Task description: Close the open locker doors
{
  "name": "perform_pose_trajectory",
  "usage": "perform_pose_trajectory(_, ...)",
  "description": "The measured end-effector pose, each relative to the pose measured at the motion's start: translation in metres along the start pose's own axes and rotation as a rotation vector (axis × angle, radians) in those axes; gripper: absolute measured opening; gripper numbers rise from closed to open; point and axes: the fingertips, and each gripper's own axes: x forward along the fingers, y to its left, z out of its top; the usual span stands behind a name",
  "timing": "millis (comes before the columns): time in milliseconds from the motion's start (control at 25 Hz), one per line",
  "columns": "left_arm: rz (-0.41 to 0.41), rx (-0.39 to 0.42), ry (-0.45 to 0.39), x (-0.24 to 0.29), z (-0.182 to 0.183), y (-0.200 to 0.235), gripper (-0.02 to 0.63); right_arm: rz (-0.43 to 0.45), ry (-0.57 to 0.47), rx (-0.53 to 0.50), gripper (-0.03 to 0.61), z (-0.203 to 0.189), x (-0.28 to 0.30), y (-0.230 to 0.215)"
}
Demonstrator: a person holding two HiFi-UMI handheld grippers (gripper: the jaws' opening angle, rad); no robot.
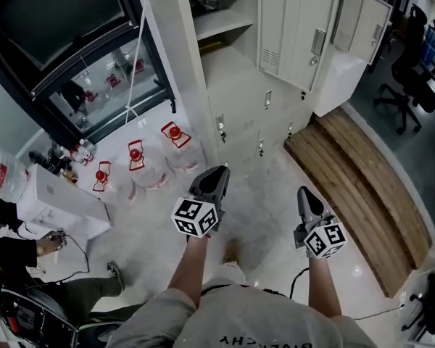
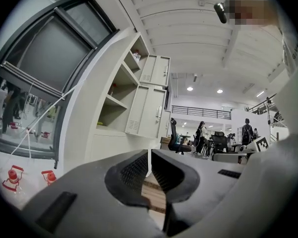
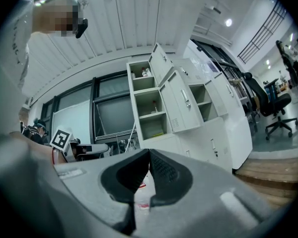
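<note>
Office floor, pale tile. White sheet-metal locker doors [image 1: 297, 31], hinged, standing open at upper centre of head view: probably light, stiff, free-swinging (push the flat panel near its handle edge). Left gripper [image 1: 219, 171], right gripper [image 1: 304, 191]: jaws pressed together, empty.
</note>
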Motion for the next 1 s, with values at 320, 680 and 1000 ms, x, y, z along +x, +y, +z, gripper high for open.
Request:
perform_pose_trajectory(320,0.001,-0.006,0.01,0.044,0.014,0.056,0.017,-0.013,0.012,0.012,-0.002,-0.001,0.068,-0.016)
perform_pose_trajectory(680,-0.024,-0.009,0.018,0.089,0.021,0.105,0.017,-0.027,0.012,0.01,-0.002,-0.004,0.135,-0.031)
perform_pose_trajectory(1000,-0.047,-0.005,0.029,0.121,0.02,0.132,0.017,-0.064,0.01,0.006,-0.002,-0.007,0.175,-0.055)
